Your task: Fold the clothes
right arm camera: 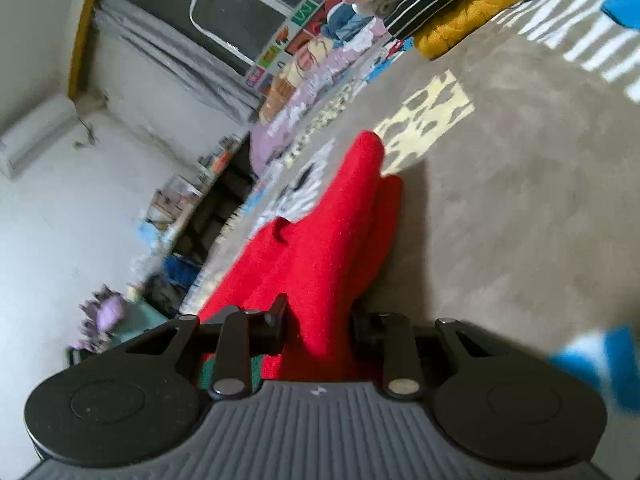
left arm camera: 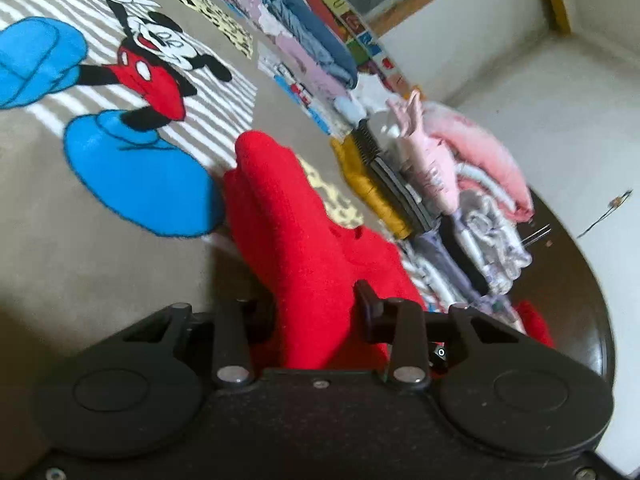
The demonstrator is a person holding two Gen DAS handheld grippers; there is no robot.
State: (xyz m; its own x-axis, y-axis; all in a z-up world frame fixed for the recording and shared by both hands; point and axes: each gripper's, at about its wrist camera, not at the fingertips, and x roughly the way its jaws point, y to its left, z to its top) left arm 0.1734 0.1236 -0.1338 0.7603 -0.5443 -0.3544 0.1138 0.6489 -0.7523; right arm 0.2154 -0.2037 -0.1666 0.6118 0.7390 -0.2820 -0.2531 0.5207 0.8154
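A red knit garment (left arm camera: pixel 296 236) hangs bunched over a beige Mickey Mouse carpet (left arm camera: pixel 80 272). My left gripper (left arm camera: pixel 314 312) is shut on one part of it, with the cloth running forward from between the jaws. In the right wrist view the same red garment (right arm camera: pixel 328 236) runs forward and down to the carpet (right arm camera: pixel 500 200). My right gripper (right arm camera: pixel 318 328) is shut on another part of it. The cloth hides the fingertips of both grippers.
A stack of folded clothes (left arm camera: pixel 452 184), pink, grey, striped and mustard yellow, sits at the carpet's edge; it also shows in the right wrist view (right arm camera: pixel 440 4). More folded clothes (left arm camera: pixel 304 36) lie further back. A dark round table edge (left arm camera: pixel 576 280) is at right. White walls surround.
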